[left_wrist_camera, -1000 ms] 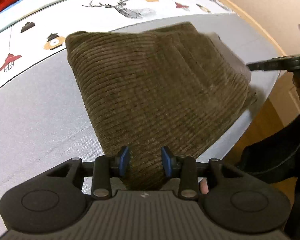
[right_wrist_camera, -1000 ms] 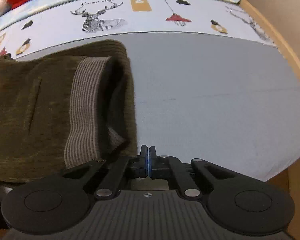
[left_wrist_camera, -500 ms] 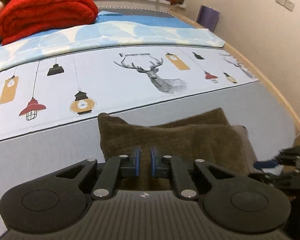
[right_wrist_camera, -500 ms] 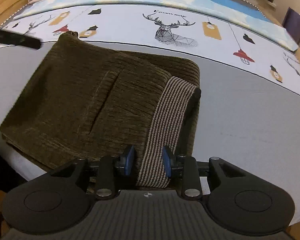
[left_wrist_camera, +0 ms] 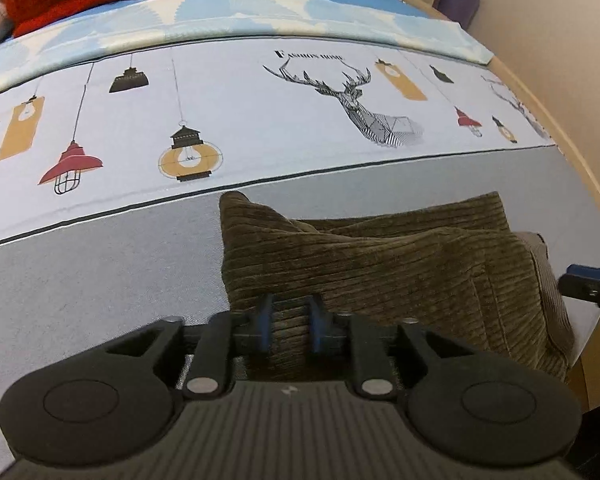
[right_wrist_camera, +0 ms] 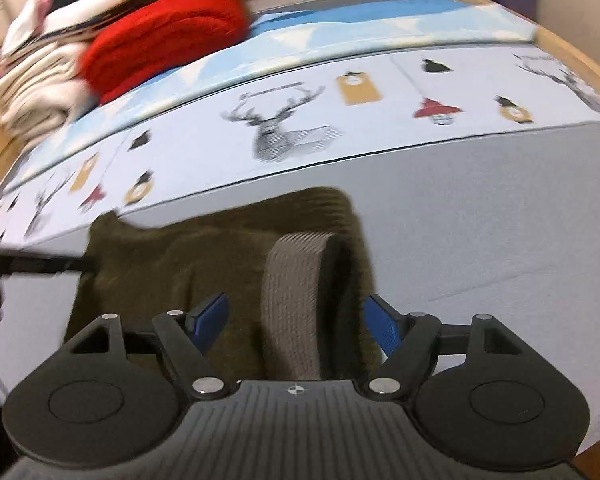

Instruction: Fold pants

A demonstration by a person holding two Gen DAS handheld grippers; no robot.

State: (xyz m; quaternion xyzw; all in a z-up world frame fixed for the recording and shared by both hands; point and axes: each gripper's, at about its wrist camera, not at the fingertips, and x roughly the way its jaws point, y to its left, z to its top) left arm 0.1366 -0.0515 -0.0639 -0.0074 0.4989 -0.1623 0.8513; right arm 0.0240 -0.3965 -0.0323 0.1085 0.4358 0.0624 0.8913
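The brown corduroy pants [left_wrist_camera: 380, 272] lie folded into a compact bundle on the grey part of the bed, near its front edge. My left gripper [left_wrist_camera: 290, 326] is open, its blue pads a small gap apart over the bundle's near left edge. My right gripper [right_wrist_camera: 296, 320] is wide open above the striped grey waistband [right_wrist_camera: 292, 300] at the bundle's right end [right_wrist_camera: 204, 264]. Neither holds cloth. The right gripper's tip shows at the right edge of the left wrist view [left_wrist_camera: 588, 284]. The right wrist view is motion-blurred.
The bedsheet [left_wrist_camera: 260, 120] has a printed band of deer and lanterns behind the pants. A red blanket [right_wrist_camera: 168, 36] and a stack of pale folded laundry [right_wrist_camera: 36, 80] sit at the far left. The wooden bed frame [left_wrist_camera: 572, 148] runs along the right.
My left gripper's jaws opened slightly from their narrow gap. My right gripper opened wider and tilted up, now showing the far end of the bed. The pants stayed put.
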